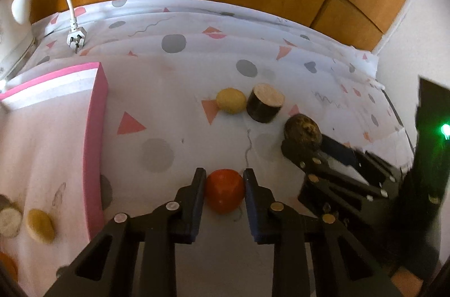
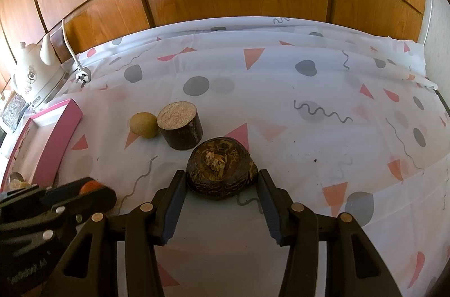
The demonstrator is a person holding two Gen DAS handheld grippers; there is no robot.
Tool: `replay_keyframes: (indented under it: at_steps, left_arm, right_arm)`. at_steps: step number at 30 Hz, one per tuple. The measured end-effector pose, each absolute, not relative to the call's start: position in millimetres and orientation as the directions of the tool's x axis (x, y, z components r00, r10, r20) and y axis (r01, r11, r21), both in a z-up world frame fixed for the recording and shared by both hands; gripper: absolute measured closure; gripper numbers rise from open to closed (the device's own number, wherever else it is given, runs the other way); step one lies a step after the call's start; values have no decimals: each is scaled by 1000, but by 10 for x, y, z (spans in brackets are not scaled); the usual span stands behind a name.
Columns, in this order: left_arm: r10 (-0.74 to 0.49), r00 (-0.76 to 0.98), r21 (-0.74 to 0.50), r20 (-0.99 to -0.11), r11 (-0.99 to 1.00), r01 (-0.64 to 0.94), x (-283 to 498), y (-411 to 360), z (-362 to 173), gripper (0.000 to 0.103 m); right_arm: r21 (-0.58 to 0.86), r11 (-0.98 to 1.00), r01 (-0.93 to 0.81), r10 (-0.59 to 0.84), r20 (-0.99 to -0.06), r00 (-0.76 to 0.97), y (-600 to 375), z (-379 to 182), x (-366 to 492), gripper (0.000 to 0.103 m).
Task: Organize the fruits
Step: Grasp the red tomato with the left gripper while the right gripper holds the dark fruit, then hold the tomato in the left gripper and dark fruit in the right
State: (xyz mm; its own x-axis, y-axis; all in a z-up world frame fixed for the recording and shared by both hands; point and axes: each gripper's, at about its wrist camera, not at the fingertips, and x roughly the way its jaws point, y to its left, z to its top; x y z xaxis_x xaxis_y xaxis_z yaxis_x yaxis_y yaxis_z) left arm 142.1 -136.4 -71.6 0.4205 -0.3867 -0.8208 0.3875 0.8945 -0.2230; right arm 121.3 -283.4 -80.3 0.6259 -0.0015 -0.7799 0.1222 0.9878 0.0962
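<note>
Nearest, an orange fruit (image 1: 224,190) is pinched between the jaws of the left gripper (image 1: 224,184), low over the table (image 1: 168,89). Beside it, a dark brown fruit (image 2: 221,168) is flanked by the jaws of the right gripper (image 2: 222,179); a firm pinch cannot be told, as a slight gap shows on one side. A picking-up step is judged to be in hand. Next, a lift and a carry to the pink tray (image 1: 97,128), where some pieces already lie, would be called for. Farther off, a yellow fruit (image 1: 230,100) and a dark cut piece (image 1: 264,103) remain.
</note>
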Motion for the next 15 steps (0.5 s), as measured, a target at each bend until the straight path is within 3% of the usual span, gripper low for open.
replay_keyframes:
  at_steps: [15]
  left_arm:
    - [-336,524,-107,-783,902,418,695,-1415,-748,76]
  right_arm:
    - [26,1000,10,14,-786,618,-2844,-770,649,52]
